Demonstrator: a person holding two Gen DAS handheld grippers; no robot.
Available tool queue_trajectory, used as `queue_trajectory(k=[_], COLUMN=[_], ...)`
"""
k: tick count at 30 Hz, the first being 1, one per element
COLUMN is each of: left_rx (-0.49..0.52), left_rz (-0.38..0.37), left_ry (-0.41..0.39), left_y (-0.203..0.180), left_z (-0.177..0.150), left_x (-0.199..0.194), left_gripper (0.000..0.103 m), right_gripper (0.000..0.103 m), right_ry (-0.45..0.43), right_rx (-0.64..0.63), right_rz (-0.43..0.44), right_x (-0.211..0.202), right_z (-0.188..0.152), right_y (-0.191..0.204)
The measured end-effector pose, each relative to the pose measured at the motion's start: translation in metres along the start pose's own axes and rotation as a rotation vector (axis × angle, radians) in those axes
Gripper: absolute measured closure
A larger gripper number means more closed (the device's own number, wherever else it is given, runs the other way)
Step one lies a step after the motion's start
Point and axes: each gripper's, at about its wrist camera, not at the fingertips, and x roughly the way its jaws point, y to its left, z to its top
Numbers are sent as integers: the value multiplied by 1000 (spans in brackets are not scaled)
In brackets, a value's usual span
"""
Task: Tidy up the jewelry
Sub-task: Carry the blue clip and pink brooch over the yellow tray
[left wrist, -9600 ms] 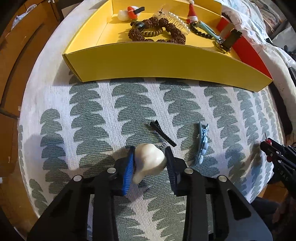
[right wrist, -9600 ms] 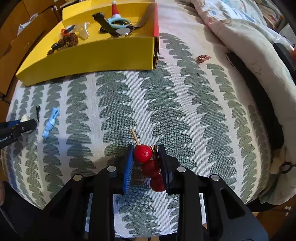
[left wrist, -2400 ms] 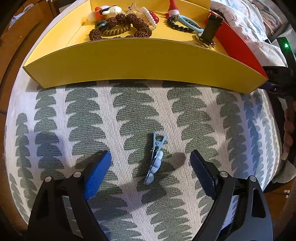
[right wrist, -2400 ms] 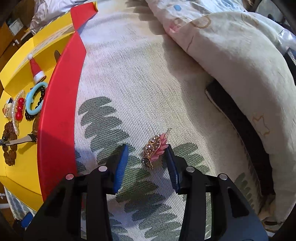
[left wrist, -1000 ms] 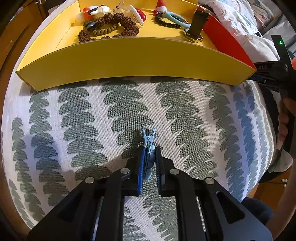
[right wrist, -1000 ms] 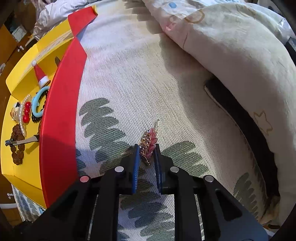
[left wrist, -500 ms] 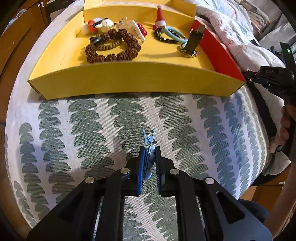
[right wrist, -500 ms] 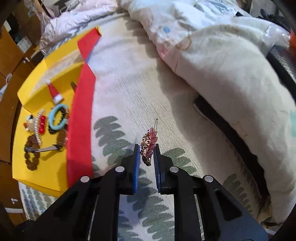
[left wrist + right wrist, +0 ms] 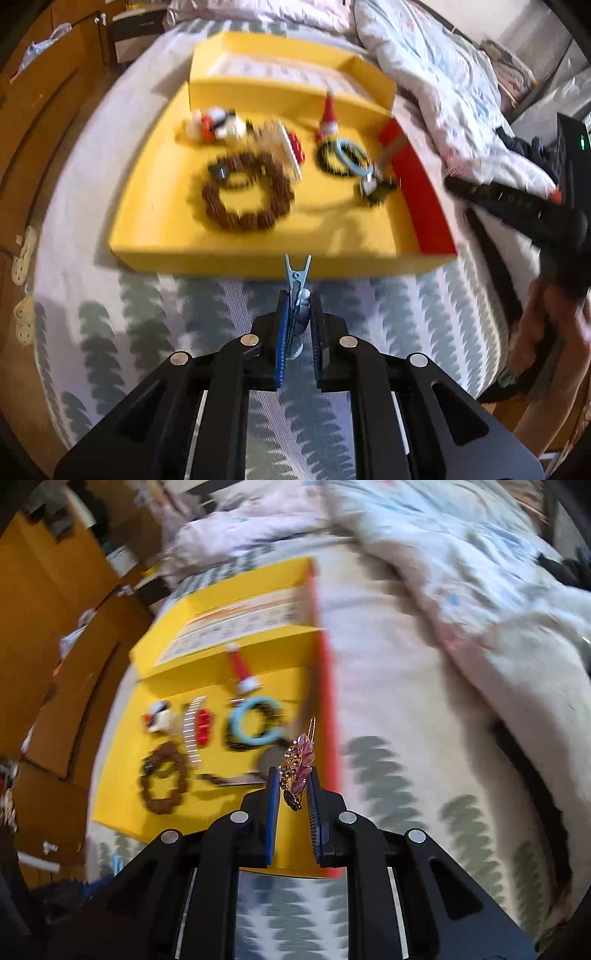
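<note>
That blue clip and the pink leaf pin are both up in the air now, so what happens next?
Probably each tool carries on over the yellow tray and opens: the blue clip and pink leaf pin are clamped, and other pieces already lie inside.

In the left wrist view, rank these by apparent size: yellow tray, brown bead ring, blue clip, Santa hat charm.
1. yellow tray
2. brown bead ring
3. blue clip and Santa hat charm: look alike; the clip, in the left gripper, is nearer the camera.
</note>
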Motion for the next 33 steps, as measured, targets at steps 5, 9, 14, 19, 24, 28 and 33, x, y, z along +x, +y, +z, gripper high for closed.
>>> queue_trajectory(k=[5, 9, 14, 19, 24, 28, 33], left_rx=[-20, -37, -57, -109, -116, -92, -75], left_rz=[-1, 6, 48, 84, 106, 107, 156], left_ry=[-11, 15, 32, 65, 78, 86, 104], left_y=[6, 11, 24, 55, 74, 81, 85], left_z=[33, 56, 80, 89, 94, 96, 93], left_x=[0, 14, 33, 51, 61, 67, 80], left_gripper=[92, 92, 92, 92, 92, 92, 92], right_gripper=[87, 87, 87, 87, 87, 87, 87], right_ry=[21, 65, 111, 156, 175, 187, 192], right_rx=[-77, -93, -106, -99, -108, -123, -122], right_rz=[80, 130, 114, 85, 57, 37, -2], right_x=[13, 36, 64, 88, 101, 107, 112], right_z=[3, 6, 6, 3, 2, -1, -3], right_y=[48, 73, 85, 76, 74, 74, 68])
